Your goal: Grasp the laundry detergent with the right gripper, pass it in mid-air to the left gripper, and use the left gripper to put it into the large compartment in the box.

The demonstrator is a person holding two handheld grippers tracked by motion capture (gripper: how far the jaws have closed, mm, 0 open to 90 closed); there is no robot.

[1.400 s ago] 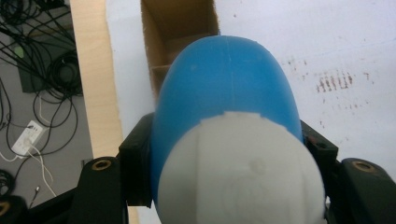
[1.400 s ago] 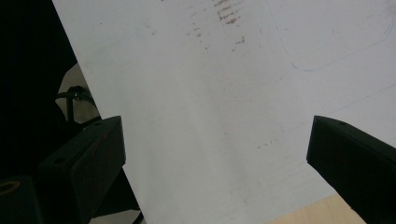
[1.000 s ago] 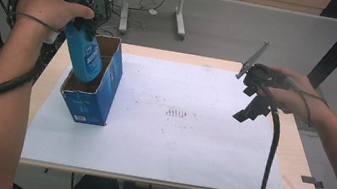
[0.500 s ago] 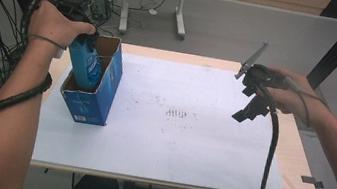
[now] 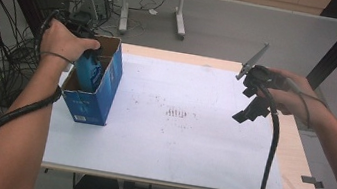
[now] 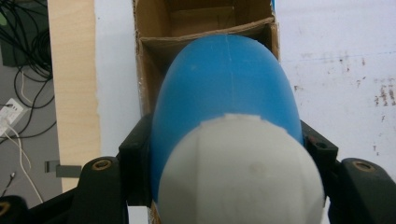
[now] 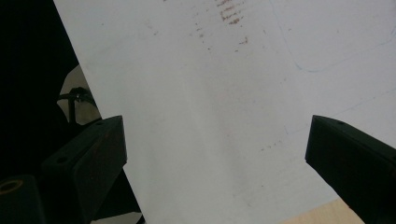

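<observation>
Bottle (image 5: 90, 70) going down into the box now — a second back you were holding it well above the opening, and now most of its body is sinking below the cardboard rim, in the compartment nearer you. That means the placing is nearly done; by my reading you are only needing to seat it and let go.

Worktop (image 5: 199, 144) first: you are working over a wide white sheet, smudged with rusty brown marks near its middle, with pale wood showing along the edges. Box (image 5: 100, 99) next: blue printed outside, raw brown corrugated board inside, open at the top, split by a cardboard divider into two cells.

Your left gripper (image 6: 224, 154) is clamping the bottle, the jaws pressing on both flanks just below the cap (image 6: 240, 172). Smooth blue plastic, rounded shoulders, a faint mould seam running along it; the cap is pale, matte and faceted.

Your right gripper (image 5: 251, 99) is hanging above the far right of the sheet, jaws spread wide, gripping nothing.
</observation>
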